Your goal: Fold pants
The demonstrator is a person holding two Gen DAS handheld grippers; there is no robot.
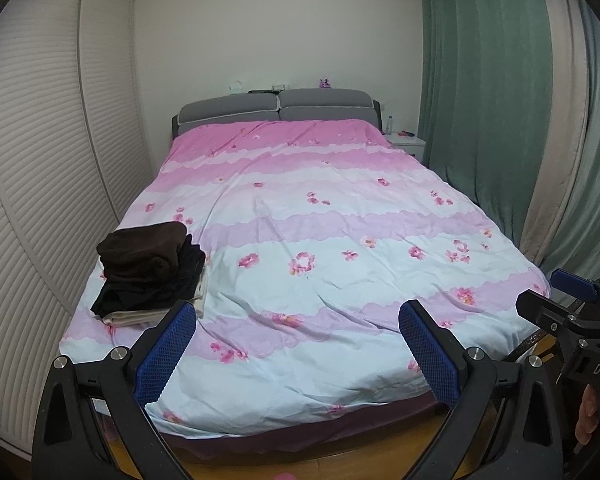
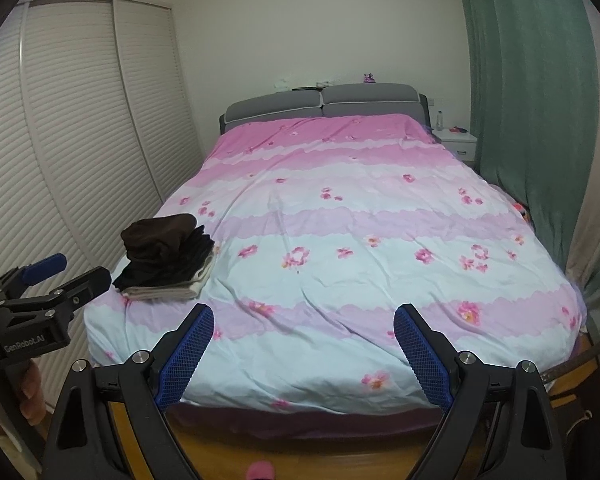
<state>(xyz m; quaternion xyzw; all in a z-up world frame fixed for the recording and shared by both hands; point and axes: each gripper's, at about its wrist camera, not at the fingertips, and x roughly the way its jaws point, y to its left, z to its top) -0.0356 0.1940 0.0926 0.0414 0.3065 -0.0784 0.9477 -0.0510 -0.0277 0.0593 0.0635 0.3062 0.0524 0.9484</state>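
Bedding fills both wrist views: a bed (image 1: 300, 216) with a pink, white and lilac floral cover (image 2: 340, 272) runs from the near edge to a grey padded headboard (image 1: 276, 114) at the far wall. Folded pants (image 1: 148, 268) sit in a stack on the near left part of the cover, close to the left edge of the bed; a dark brown piece lies on top, black pieces under it, and a cream piece at the bottom. The left gripper (image 1: 296, 348) hangs over the near end of the bed with its blue-padded jaws spread wide and nothing between them. The right gripper (image 2: 304, 352) hangs beside it, to the right, jaws likewise wide apart and empty. Neither gripper touches the stack or the cover. Louvred wardrobe doors (image 1: 40, 160) stand along the left side. Green curtains (image 2: 532, 100) hang on the right. A white nightstand (image 2: 458, 144) stands at the far right of the bed, beside the headboard. Wooden floor (image 1: 340, 456) shows below the near bed edge.
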